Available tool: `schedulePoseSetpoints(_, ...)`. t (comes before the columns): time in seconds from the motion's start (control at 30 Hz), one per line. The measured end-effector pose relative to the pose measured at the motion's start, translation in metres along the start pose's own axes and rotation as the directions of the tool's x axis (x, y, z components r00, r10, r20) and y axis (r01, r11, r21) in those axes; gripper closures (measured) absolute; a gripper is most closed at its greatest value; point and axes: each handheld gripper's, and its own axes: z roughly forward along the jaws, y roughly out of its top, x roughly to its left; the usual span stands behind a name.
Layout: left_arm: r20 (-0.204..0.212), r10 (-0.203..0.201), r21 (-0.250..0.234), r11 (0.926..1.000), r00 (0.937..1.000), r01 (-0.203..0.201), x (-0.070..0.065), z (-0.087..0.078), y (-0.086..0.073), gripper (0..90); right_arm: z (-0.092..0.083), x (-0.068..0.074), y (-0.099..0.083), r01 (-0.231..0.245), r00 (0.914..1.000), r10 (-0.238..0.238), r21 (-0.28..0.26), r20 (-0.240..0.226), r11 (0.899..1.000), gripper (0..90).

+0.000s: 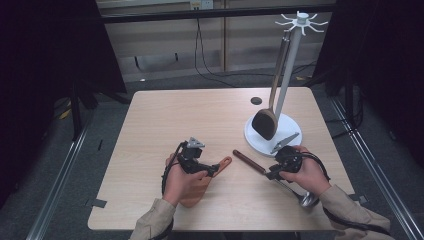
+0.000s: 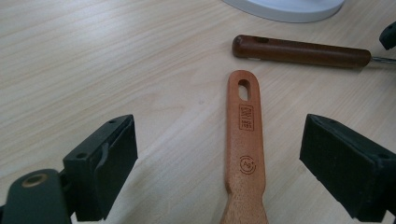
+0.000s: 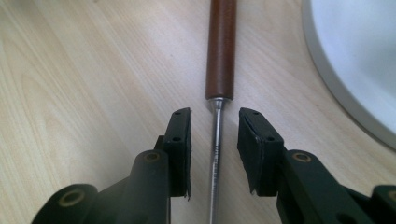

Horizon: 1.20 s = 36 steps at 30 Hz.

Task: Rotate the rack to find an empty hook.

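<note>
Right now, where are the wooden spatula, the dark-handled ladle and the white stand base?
wooden spatula [image 2: 244,140]: left gripper view, on its light handle below the hanging hole.
dark-handled ladle [image 3: 221,51]: right gripper view, on its brown handle above the metal shaft.
white stand base [image 1: 257,141]: high view, on its bare front rim.

From my station the table is evenly and softly lit from above, while the surroundings fall nearly black. Shadows stay faint and short. Both gripper views are bright; their near jaws blur slightly, and the white stand base glares pale.
</note>
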Motion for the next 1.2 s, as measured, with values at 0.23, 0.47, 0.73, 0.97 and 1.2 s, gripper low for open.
schedulePoseSetpoints(0.23,0.000,0.009,0.007,0.9999,1.0000,-0.009,-0.001,0.001,0.000,11.1,0.004,0.005,0.001,0.025,0.9994,-0.026,0.042,0.020,0.999,67.8)
schedulePoseSetpoints(0.47,0.003,0.009,0.000,1.0000,1.0000,-0.009,-0.001,0.001,0.001,11.1,0.006,0.007,0.003,0.043,0.9982,-0.045,0.060,0.040,0.997,73.7)
schedulePoseSetpoints(0.73,0.002,0.014,0.002,0.9999,0.9999,-0.014,0.000,0.000,0.002,11.1,0.007,0.009,0.003,0.045,0.9978,-0.049,0.075,0.045,0.996,77.3)
schedulePoseSetpoints(0.97,0.002,0.000,-0.011,0.9999,1.0000,0.000,-0.001,-0.001,0.002,11.1,0.010,0.010,0.003,0.053,0.9964,-0.059,0.095,0.061,0.994,77.8)
schedulePoseSetpoints(1.2,0.004,0.009,-0.011,0.9999,0.9999,-0.009,0.000,-0.002,0.003,11.0,0.014,0.011,0.003,0.062,0.9946,-0.071,0.117,0.076,0.991,80.7)
